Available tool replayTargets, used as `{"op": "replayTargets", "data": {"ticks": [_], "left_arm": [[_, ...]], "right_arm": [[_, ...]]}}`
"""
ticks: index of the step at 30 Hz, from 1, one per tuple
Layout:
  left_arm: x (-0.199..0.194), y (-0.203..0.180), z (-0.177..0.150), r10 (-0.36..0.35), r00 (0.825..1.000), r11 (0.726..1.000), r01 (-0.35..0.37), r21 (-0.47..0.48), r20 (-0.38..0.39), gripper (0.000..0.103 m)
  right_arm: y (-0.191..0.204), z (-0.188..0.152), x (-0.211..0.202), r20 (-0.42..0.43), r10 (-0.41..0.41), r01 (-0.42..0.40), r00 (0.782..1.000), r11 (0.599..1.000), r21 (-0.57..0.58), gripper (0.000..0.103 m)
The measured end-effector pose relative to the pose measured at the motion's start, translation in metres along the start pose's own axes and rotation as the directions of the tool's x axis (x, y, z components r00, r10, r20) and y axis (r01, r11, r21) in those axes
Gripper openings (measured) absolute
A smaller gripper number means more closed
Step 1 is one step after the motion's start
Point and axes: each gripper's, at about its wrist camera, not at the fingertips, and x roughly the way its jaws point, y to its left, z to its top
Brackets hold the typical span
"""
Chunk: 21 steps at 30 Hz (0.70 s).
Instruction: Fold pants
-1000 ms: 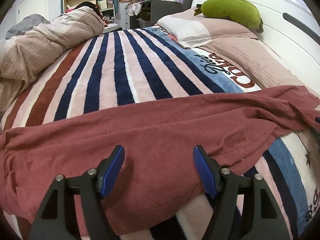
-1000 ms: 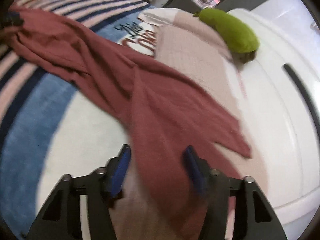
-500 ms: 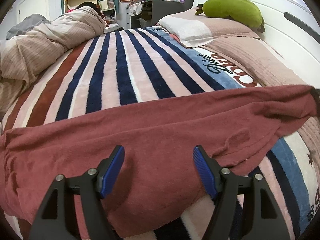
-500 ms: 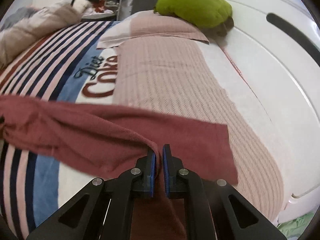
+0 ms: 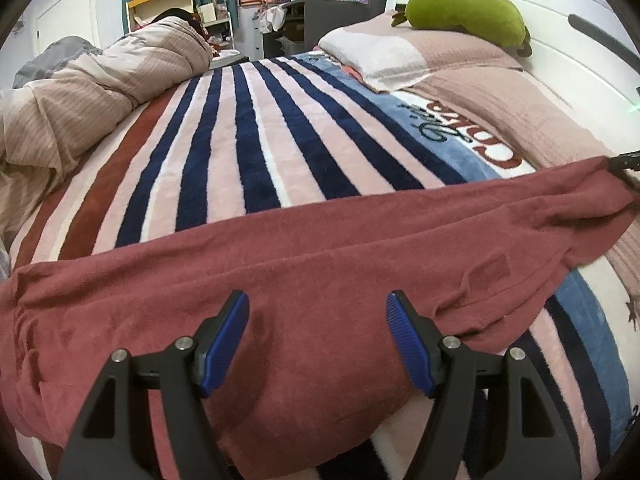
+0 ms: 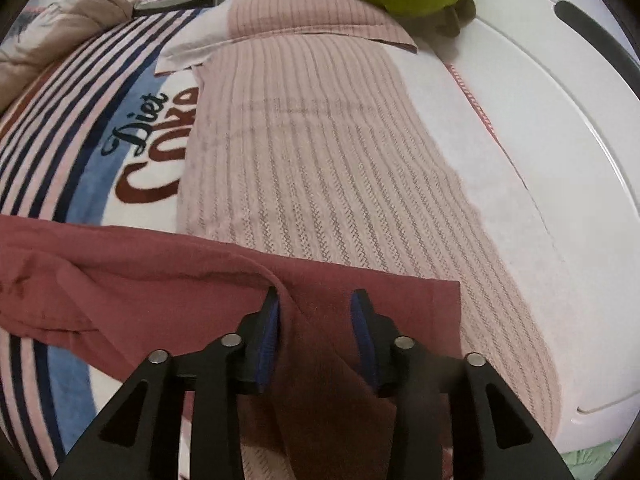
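Note:
Dark red pants [image 5: 320,256] lie stretched across the near part of the striped blanket [image 5: 248,128], running left to right. My left gripper [image 5: 318,320] is open and empty, low over the middle of the pants. My right gripper [image 6: 316,316] is open over the pants' right end [image 6: 400,300], which lies on the pink knitted cover [image 6: 320,152]. A ridge of the fabric runs between its blue pads [image 6: 266,344]. The right gripper's tip also shows at the far right edge of the left wrist view [image 5: 626,160].
A green plush toy [image 5: 464,14] sits on the pillows [image 5: 392,56] by the white headboard [image 5: 560,20]. A bundled beige duvet [image 5: 80,92] lies along the left side. Cluttered shelves stand beyond the bed's far edge.
My right gripper was shut on the pants' end half a second ago and has opened. The pants have been pulled out straighter to the right. The left gripper has stayed open and still.

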Motion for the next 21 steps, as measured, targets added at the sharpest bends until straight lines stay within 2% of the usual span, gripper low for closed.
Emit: {"op": "replayTargets", "data": {"ticks": [4,8,9,11,14,16,17,19,21], "left_arm": [[-0.008,0.002,0.003,-0.011,1.0,1.0,0.011,-0.01,0.023,0.067],[-0.013,0.002,0.004,-0.025,0.999,1.0,0.025,-0.018,0.032,0.067],[-0.014,0.001,0.005,-0.027,0.999,0.999,0.028,-0.017,0.034,0.067],[-0.016,0.0,0.005,-0.031,0.999,0.999,0.031,-0.011,0.038,0.067],[-0.018,-0.002,0.006,-0.037,0.998,0.999,0.037,-0.006,0.045,0.067],[-0.018,-0.001,0.006,-0.034,0.998,0.999,0.034,-0.006,0.048,0.067],[-0.018,-0.001,0.007,-0.029,0.998,1.0,0.03,-0.008,0.048,0.067],[-0.015,0.001,0.006,-0.019,0.999,1.0,0.02,-0.013,0.044,0.067],[-0.013,0.003,0.006,-0.01,0.999,1.0,0.011,-0.015,0.04,0.067]], "right_arm": [[-0.008,-0.01,-0.043,0.072,0.007,-0.009,0.997,1.0,0.023,0.054],[-0.005,-0.043,-0.055,0.029,0.02,-0.019,0.999,0.999,-0.03,0.054],[-0.003,-0.05,-0.054,0.022,0.009,-0.008,1.0,0.999,-0.04,0.054],[-0.001,-0.065,-0.047,0.024,-0.062,0.063,0.998,0.996,-0.059,0.054],[-0.002,-0.076,-0.036,0.044,-0.142,0.145,0.989,0.988,-0.057,0.045],[-0.003,-0.073,-0.031,0.059,-0.167,0.171,0.984,0.983,-0.062,0.015],[-0.006,-0.069,-0.029,0.064,-0.169,0.172,0.984,0.984,-0.051,0.009],[-0.009,-0.062,-0.027,0.077,-0.178,0.181,0.981,0.983,-0.033,0.004],[-0.011,-0.054,-0.024,0.091,-0.191,0.196,0.977,0.98,-0.042,0.003]]}}
